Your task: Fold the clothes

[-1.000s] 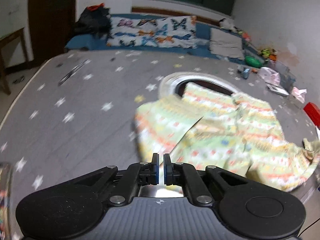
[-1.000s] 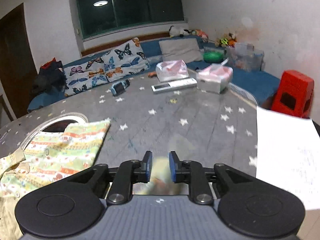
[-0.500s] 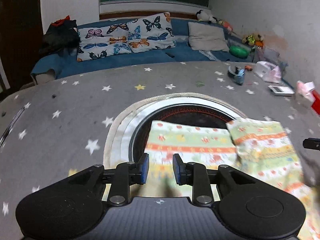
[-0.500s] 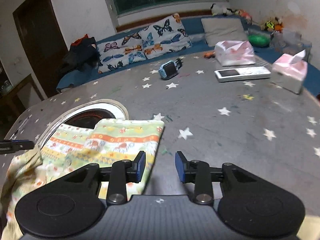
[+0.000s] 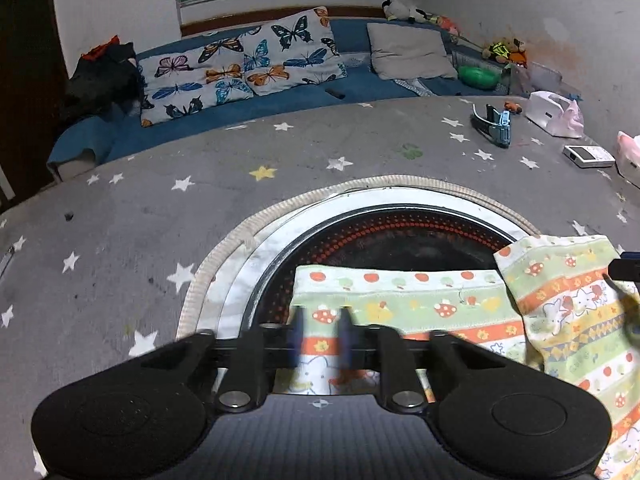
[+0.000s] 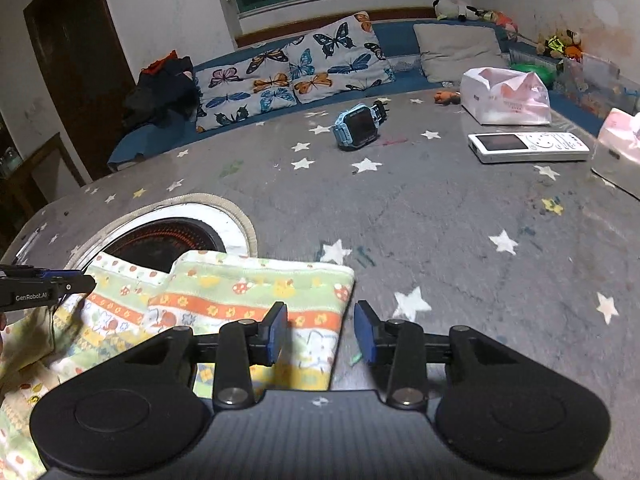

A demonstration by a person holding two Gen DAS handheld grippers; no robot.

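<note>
Leftmost, the left gripper (image 5: 322, 334) hangs over the near edge of the patterned garment (image 6: 256, 296), its blurred blue pads (image 5: 298, 332) parted and gripping nothing. That garment lies folded on the grey star-print tablecloth (image 6: 440, 220), partly covering the round heater opening (image 5: 384, 232). Further right, the right gripper (image 6: 322, 332) straddles the garment's right edge, jaws wide apart and empty. Beyond sit a blue smartwatch (image 6: 358, 126) and a white remote (image 6: 528, 147).
</note>
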